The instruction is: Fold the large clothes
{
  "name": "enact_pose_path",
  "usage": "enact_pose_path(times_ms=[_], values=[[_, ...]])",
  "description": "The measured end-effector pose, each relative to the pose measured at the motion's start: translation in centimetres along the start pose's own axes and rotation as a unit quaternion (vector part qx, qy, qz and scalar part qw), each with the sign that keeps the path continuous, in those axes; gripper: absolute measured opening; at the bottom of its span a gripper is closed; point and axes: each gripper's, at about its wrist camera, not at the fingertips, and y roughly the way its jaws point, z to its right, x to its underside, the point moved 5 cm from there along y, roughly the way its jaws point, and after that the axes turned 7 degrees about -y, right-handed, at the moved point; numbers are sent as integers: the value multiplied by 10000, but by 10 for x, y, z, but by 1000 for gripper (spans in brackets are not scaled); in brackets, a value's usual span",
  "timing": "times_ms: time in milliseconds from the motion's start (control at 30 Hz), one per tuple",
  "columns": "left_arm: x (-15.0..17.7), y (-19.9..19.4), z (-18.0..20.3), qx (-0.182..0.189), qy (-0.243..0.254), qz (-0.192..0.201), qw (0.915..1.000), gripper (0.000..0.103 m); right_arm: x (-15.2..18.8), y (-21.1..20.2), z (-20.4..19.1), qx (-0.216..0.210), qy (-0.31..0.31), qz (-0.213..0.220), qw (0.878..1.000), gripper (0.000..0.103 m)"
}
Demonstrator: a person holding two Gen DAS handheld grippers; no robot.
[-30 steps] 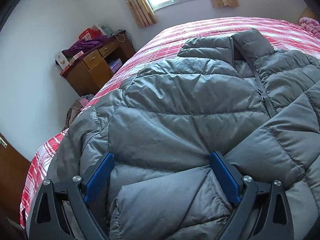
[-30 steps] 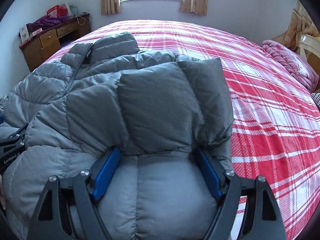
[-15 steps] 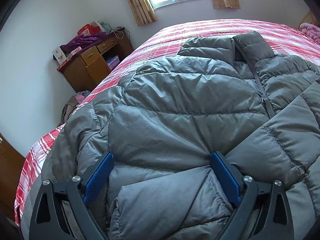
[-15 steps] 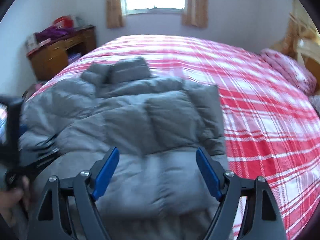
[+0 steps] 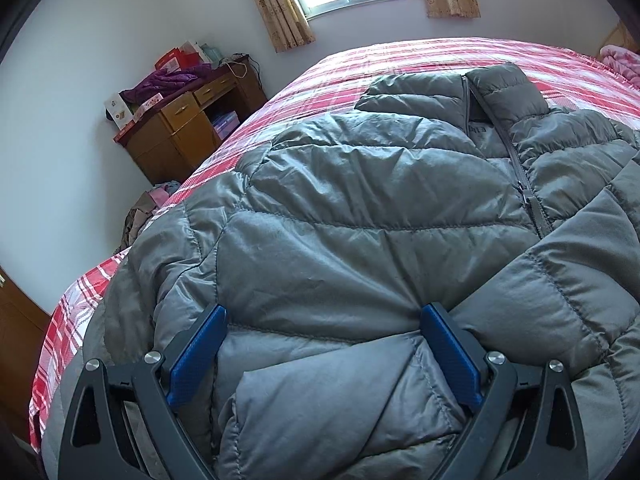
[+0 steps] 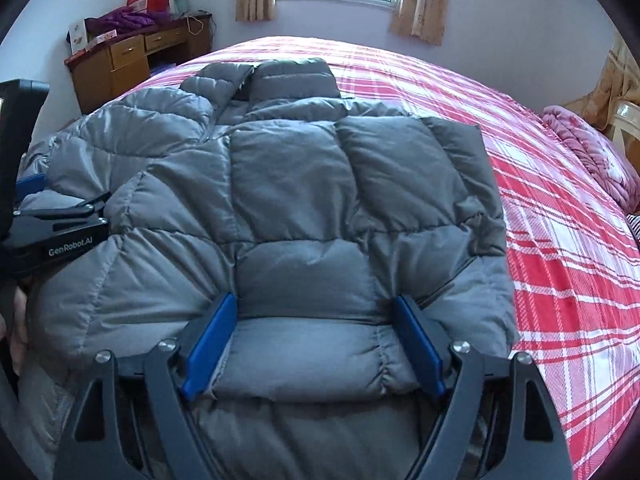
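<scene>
A grey puffer jacket (image 5: 360,208) lies front up on the red plaid bed, collar toward the window, with both sleeves folded in over its front. It also shows in the right wrist view (image 6: 320,184). My left gripper (image 5: 324,328) is open, its blue fingers (image 5: 196,356) spread either side of the folded left sleeve cuff near the hem. My right gripper (image 6: 314,316) is open, its blue fingers (image 6: 420,344) either side of the folded right sleeve's cuff end. The left gripper's body (image 6: 56,232) shows at the left edge of the right wrist view.
The red plaid bedspread (image 6: 560,240) stretches to the right and toward the window. A wooden desk (image 5: 180,128) with clutter stands at the left wall. A pink blanket (image 6: 592,152) lies at the bed's far right. Clothes lie on the floor (image 5: 144,208) beside the bed.
The right gripper pulled back and up from the jacket, then came down again over the sleeve's cuff end. The left gripper has barely moved.
</scene>
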Motion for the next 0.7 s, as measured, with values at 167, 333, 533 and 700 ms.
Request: enact_pose_path(times_ms=[167, 333, 533, 700], values=[[1, -1, 1, -5, 13, -3, 10000, 98, 0, 1, -3, 61, -30, 0, 10000, 83], [-3, -18, -11, 305, 32, -130, 9994, 98, 0, 2, -4, 114, -63, -30, 9999, 84], [5, -99, -120, 417, -146, 417, 9982, 98, -2, -27, 2, 96, 62, 175, 9998, 86], [76, -114, -252, -342, -644, 76, 9973, 98, 16, -87, -14, -71, -107, 614, 9980, 96]])
